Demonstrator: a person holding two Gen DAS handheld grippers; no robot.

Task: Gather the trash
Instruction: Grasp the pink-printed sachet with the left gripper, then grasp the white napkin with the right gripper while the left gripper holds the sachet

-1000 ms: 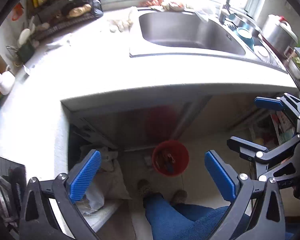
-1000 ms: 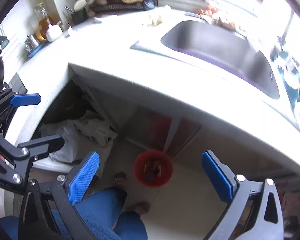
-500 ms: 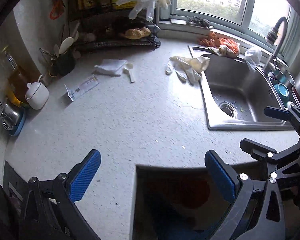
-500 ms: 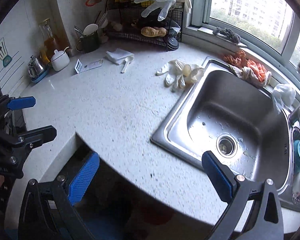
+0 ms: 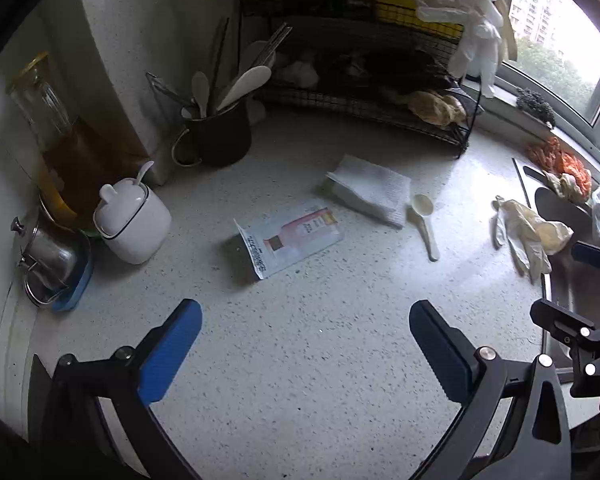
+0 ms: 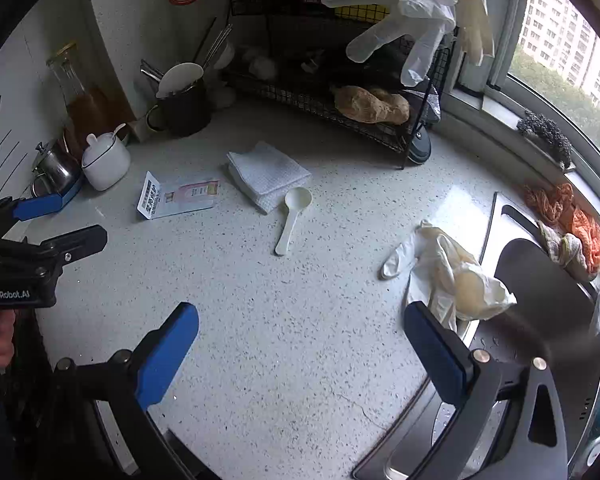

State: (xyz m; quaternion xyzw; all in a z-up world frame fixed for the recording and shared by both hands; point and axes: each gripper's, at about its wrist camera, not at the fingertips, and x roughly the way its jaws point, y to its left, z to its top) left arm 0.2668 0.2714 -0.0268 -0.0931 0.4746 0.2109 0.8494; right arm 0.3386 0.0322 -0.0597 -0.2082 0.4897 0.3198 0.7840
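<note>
On the speckled counter [image 5: 300, 340] lie an empty printed packet [image 5: 290, 236] [image 6: 178, 198], a folded white paper towel [image 5: 370, 190] [image 6: 266, 176], a white plastic spoon [image 5: 424, 218] [image 6: 292, 216] and crumpled cream gloves [image 5: 528, 232] [image 6: 452, 268] at the sink edge. My left gripper [image 5: 306, 352] is open and empty, above the counter in front of the packet. My right gripper [image 6: 302, 354] is open and empty, in front of the spoon with the gloves by its right finger. Each gripper shows in the other's view: the left [image 6: 36, 236], the right [image 5: 588, 292].
A white sugar pot [image 5: 132, 222], a steel pot [image 5: 50, 264], an oil bottle [image 5: 60, 148] and a black utensil mug [image 5: 220, 136] stand at the back left. A wire rack [image 5: 380, 100] with hanging gloves fills the back. The sink [image 6: 540, 300] and orange rags [image 6: 572, 224] are to the right.
Both views have swung up from the red bin on the floor under the counter to the countertop, then moved closer toward the back corner. Both grippers stayed open and empty.
</note>
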